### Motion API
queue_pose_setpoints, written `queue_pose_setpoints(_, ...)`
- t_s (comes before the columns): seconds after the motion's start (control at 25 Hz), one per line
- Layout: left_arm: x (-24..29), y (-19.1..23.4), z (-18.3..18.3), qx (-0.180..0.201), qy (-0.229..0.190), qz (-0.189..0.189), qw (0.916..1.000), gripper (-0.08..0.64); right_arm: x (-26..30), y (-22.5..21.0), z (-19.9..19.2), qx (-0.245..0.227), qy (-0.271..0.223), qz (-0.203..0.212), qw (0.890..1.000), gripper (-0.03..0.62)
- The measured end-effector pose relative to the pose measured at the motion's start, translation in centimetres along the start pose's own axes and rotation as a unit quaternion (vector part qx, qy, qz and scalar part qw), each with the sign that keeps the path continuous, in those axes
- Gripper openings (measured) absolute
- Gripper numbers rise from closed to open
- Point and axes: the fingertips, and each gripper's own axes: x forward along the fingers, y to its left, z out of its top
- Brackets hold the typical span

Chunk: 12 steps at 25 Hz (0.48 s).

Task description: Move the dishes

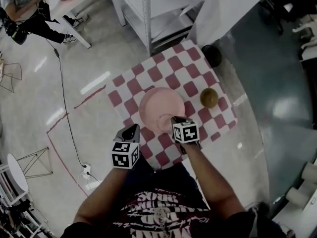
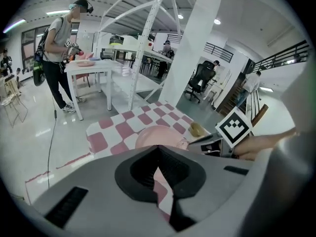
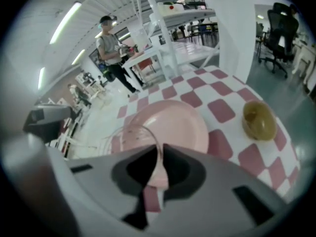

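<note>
- Three dishes are in view: a pink plate [image 1: 159, 103] in the middle of the checkered surface [image 1: 198, 66], an olive bowl [image 1: 209, 97] to its right, and a clear bowl [image 3: 129, 132] at the plate's near edge.
- Our right gripper [image 1: 177, 120] is pinched nearly closed on the clear bowl's rim.
- Our left gripper [image 1: 131, 130] hangs fully closed and empty by the near-left edge.
- We judge the moving barely begun, since the plate and olive bowl look untouched.

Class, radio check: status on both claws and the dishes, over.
Left claw shut, empty. Right claw shut on clear cup rim, over pink plate. Olive bowl apart, nothing blocking.
</note>
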Motion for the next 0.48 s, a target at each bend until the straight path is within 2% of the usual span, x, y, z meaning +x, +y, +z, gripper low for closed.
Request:
queue_pose_setpoints(0.2,1.5,0.9,0.1,0.003,0.005,-0.030,0.9995,0.029,3.1,0.7,-1.4,0.031,0.012,-0.013,0.999,0.077)
queue_pose_setpoints(0.28,2.0,0.7,0.1,0.009,0.007,-0.040,0.9991,0.029,2.3,0.7,-0.9,0.037,-0.010,-0.004,0.999,0.094)
queue_pose_setpoints(0.36,2.3,0.3,0.1,0.011,0.009,-0.046,0.9988,0.029,0.3,0.4,0.4,0.040,-0.047,0.000,0.998,0.141)
queue_pose_setpoints(0.48,2.7,-0.2,0.3,0.016,0.010,-0.048,0.9987,0.029,-3.5,-2.9,2.2,0.056,-0.094,-0.024,0.994,0.144)
